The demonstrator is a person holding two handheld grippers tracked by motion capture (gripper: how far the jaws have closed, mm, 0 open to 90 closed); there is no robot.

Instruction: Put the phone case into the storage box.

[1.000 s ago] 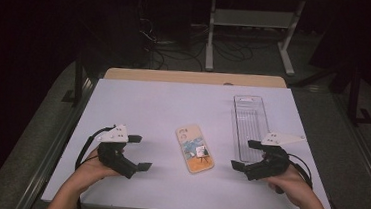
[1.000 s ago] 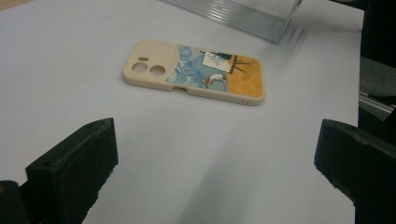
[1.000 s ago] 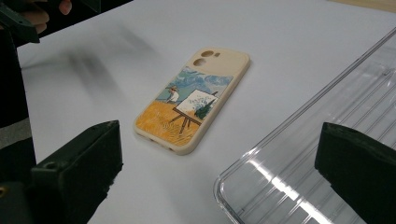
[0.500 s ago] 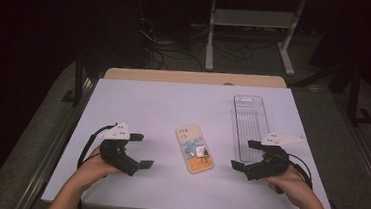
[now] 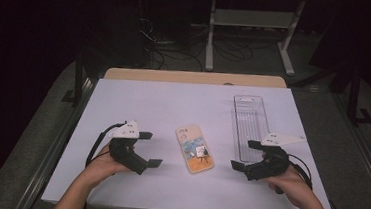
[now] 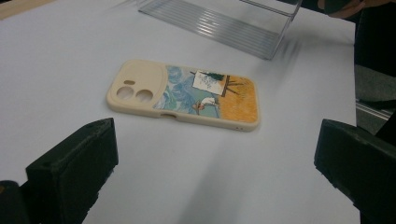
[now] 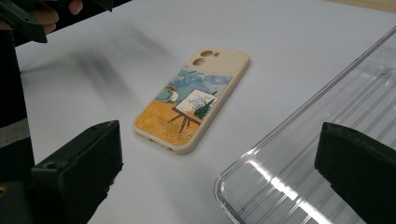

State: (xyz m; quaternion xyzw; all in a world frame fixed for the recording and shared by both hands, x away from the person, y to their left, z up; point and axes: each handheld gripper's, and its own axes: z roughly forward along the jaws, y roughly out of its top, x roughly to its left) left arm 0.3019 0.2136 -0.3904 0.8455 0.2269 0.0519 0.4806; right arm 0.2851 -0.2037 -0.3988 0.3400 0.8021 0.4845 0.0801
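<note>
Both grippers spread wide, nothing between the jaws: left gripper (image 5: 151, 149) left of the phone case (image 5: 195, 148), right gripper (image 5: 246, 154) right of it, each near but apart from it. Case lies flat, printed side up, near-centre on the white table (image 5: 173, 103). Clear tray (image 5: 249, 117) sits right of the case, running to the far side, empty.

Judgement: approach step; no contact yet. Next move needs one gripper brought in low across the case's narrow width to pinch its edges.

Left gripper view shows the camera cut-outs and one long edge; right gripper view shows the tray's rounded near corner.
</note>
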